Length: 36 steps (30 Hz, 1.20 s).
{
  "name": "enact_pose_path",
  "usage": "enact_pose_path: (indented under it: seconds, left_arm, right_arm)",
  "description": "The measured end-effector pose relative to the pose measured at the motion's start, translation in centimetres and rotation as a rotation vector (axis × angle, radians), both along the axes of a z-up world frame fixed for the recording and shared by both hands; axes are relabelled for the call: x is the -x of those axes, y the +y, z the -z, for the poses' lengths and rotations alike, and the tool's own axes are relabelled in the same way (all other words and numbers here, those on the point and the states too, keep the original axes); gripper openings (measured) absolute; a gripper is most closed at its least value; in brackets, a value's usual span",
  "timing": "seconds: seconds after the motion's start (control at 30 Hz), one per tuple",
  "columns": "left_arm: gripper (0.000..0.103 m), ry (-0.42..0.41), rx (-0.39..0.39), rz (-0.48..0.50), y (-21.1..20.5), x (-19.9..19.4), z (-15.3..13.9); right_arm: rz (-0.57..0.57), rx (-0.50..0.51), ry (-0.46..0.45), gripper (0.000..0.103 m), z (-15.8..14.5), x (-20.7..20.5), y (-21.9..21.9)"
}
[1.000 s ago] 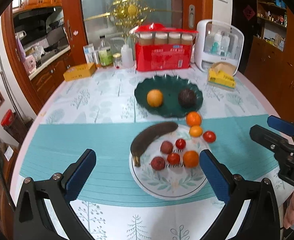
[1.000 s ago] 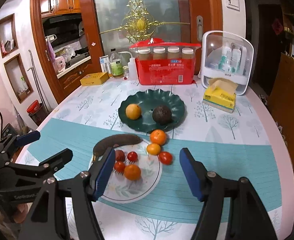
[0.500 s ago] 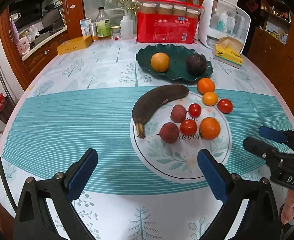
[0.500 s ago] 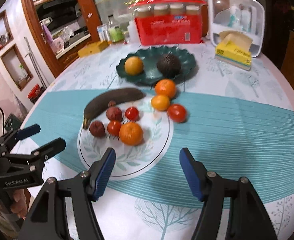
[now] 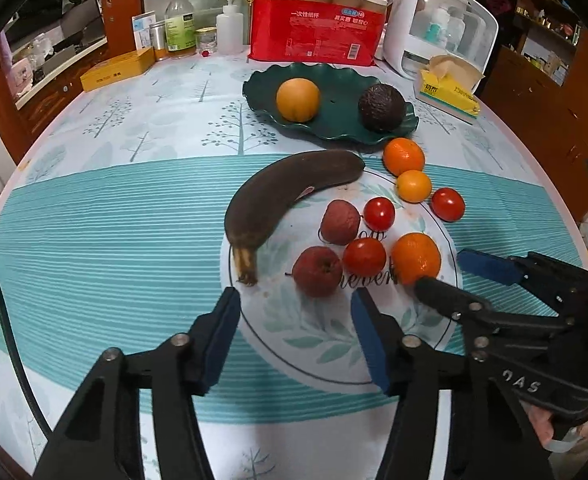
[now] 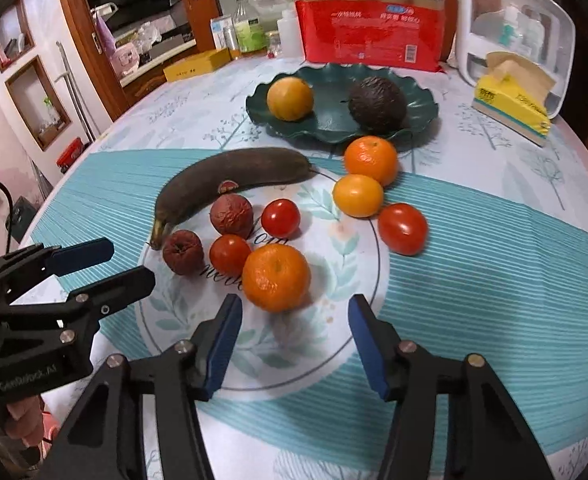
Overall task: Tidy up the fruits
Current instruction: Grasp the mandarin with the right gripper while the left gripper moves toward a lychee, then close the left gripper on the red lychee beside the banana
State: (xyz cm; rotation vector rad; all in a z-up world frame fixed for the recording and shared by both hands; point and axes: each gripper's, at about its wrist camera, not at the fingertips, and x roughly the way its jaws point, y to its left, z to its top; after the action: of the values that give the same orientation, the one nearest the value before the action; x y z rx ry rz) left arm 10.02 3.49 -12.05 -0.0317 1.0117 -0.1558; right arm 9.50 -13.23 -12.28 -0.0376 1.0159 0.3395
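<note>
White plate [image 5: 326, 360] on worktop [image 5: 93, 240]: blackened banana [image 5: 277, 196] across its far rim, two shrivelled red fruits, three tomatoes, one orange [image 6: 275, 276]. Just off the rim: second orange, small yellow citrus, tomato. Green dish [image 5: 334, 132] behind holds a round yellow fruit and an avocado [image 5: 382, 107]. Left claw [image 5: 296, 336] and right claw [image 6: 294, 332]: jaws just narrowed, released, nothing between them, both poised over the plate's near edge.
</note>
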Motion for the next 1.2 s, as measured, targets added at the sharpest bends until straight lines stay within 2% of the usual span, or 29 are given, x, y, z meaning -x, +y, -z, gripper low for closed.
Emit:
enact_pose_path:
  seconds: [0.1,0.17,0.23,0.27,0.3,0.43,0.53,0.97,1.2]
  left_arm:
    - [0.045,0.021,0.021,-0.002,0.1,-0.6,0.4]
    - [0.044,0.035,0.037,-0.006,0.2,-0.9,0.7]
    - [0.043,0.039,0.043,-0.006,0.1,-1.1,0.8]
    - [0.043,0.039,0.042,-0.005,0.1,-1.2,0.8]
    - [0.041,0.04,0.04,-0.002,0.0,-1.2,0.8]
    - [0.03,0.054,0.039,0.014,-0.6,-1.6,1.2]
    - [0.027,0.066,0.041,0.022,-1.1,-1.8,1.5]
    - [0.026,0.104,0.016,0.003,-1.9,-3.3,2.5]
    - [0.037,0.111,-0.013,-0.026,-2.1,-4.2,2.6]
  right_arm:
    - [-0.007,-0.002,0.01,0.054,0.5,-0.7,0.4]
    - [-0.012,-0.001,0.013,0.053,0.8,-1.1,0.6]
    - [-0.019,-0.009,0.017,0.049,1.1,-1.3,0.8]
    - [-0.025,-0.02,0.02,0.041,1.2,-1.3,0.8]
    - [-0.038,-0.036,0.025,0.039,1.2,-1.3,0.9]
    - [-0.029,-0.031,0.014,0.039,1.2,-1.0,0.7]
    - [-0.015,-0.047,0.02,0.039,1.1,-0.8,0.0]
    - [0.017,-0.082,0.029,0.039,1.3,0.1,-1.8]
    - [0.018,-0.096,0.033,0.039,1.2,0.2,-2.0]
